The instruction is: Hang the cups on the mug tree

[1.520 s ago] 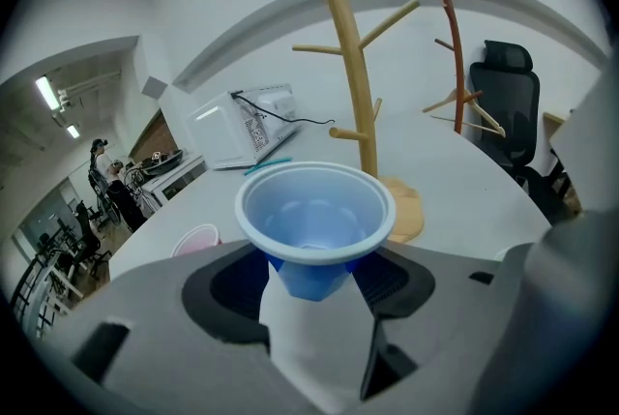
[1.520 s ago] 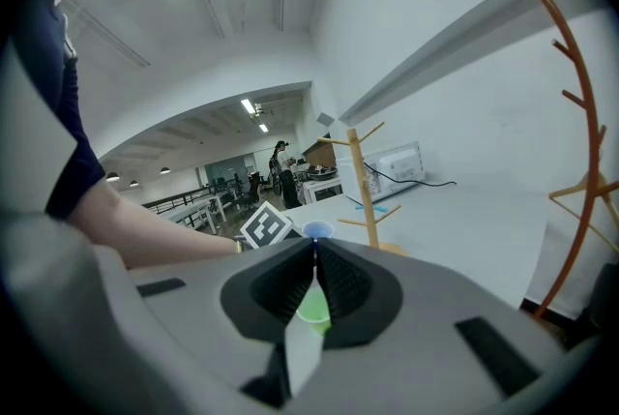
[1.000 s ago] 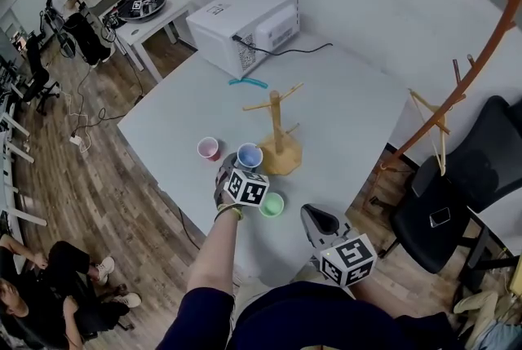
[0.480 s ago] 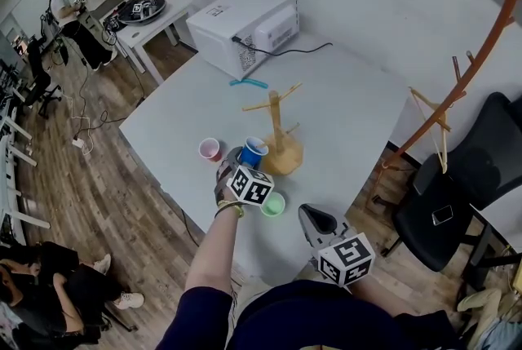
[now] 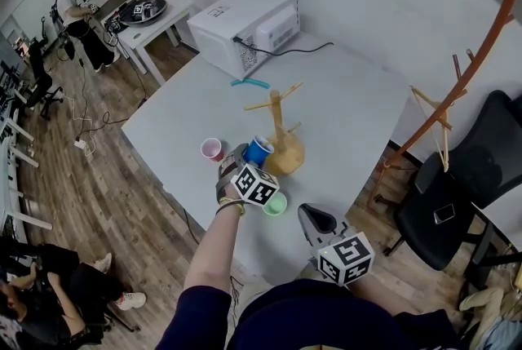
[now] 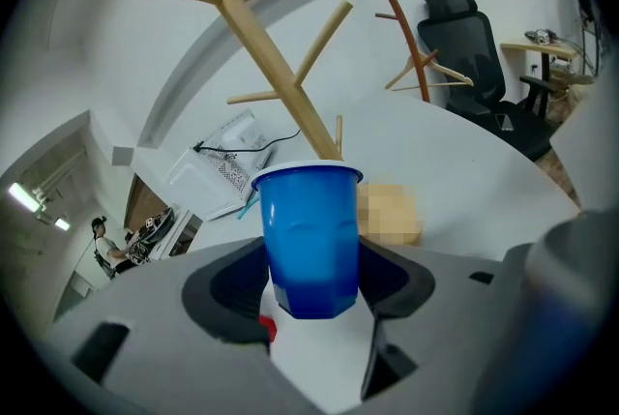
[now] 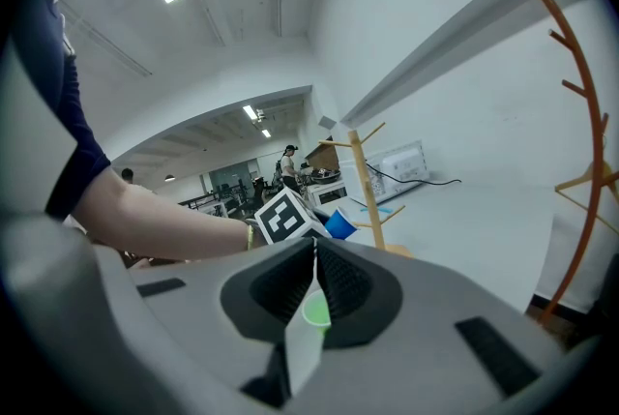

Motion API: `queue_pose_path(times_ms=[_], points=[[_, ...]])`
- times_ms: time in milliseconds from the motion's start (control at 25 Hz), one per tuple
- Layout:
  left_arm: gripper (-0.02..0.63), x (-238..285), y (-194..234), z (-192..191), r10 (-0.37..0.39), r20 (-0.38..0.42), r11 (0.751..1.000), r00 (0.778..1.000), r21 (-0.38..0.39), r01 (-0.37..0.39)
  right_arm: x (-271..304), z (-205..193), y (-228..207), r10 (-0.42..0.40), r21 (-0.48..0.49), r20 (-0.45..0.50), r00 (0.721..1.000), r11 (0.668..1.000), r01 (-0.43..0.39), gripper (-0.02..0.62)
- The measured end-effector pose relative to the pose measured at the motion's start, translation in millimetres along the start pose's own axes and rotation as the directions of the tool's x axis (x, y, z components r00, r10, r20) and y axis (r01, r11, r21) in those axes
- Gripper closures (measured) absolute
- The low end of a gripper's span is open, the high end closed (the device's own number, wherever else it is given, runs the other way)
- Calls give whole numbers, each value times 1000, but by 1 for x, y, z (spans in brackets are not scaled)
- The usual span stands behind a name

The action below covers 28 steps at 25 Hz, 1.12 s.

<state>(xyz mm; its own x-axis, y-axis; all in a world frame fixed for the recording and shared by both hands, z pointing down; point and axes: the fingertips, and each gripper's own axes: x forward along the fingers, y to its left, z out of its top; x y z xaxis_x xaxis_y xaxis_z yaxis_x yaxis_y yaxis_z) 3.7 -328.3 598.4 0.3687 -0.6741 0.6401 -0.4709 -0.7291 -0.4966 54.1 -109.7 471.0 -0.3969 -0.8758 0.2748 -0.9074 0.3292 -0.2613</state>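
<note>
Blue cup [image 6: 309, 239] sat pinched in left tongs [image 6: 311, 285], mug tree [image 6: 280, 84] just beyond at upper centre; right tongs [image 7: 314, 282] pressed together, empty.

A blue cup [image 6: 309, 239] shows between the black-padded grey fingers [image 6: 224, 292] of the left gripper [image 6: 311, 268], with a green cup [image 5: 276, 203] just beside them, a pink cup [image 5: 212, 148] near, a pale wooden tree [image 5: 280, 136] beyond, a white table [image 5: 342, 95] beneath, and black-and-white square-patterned cubes [image 5: 254, 187] behind.
</note>
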Motion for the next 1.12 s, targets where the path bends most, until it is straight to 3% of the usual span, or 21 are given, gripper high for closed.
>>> queue_pose_path(times_ms=[280,560,800,1120], points=[[322,1,-4,9,-7,-6,992,1000,123,7,-2,-1,-1,-3,8,1,1000,1000,3,565],[322,5,-3,21,-7,-15,968,1000,250,10,-3,-1,-4,-11,13,4,1000,1000,11,565],[322,11,-3,23,10,-44,928,999,373,7,-4,-1,-4,-14,17,5,1000,1000,14,565],[322,16,-4,28,11,-62,886,998,462,19,-4,0,-7,-22,21,6,1000,1000,21,565]])
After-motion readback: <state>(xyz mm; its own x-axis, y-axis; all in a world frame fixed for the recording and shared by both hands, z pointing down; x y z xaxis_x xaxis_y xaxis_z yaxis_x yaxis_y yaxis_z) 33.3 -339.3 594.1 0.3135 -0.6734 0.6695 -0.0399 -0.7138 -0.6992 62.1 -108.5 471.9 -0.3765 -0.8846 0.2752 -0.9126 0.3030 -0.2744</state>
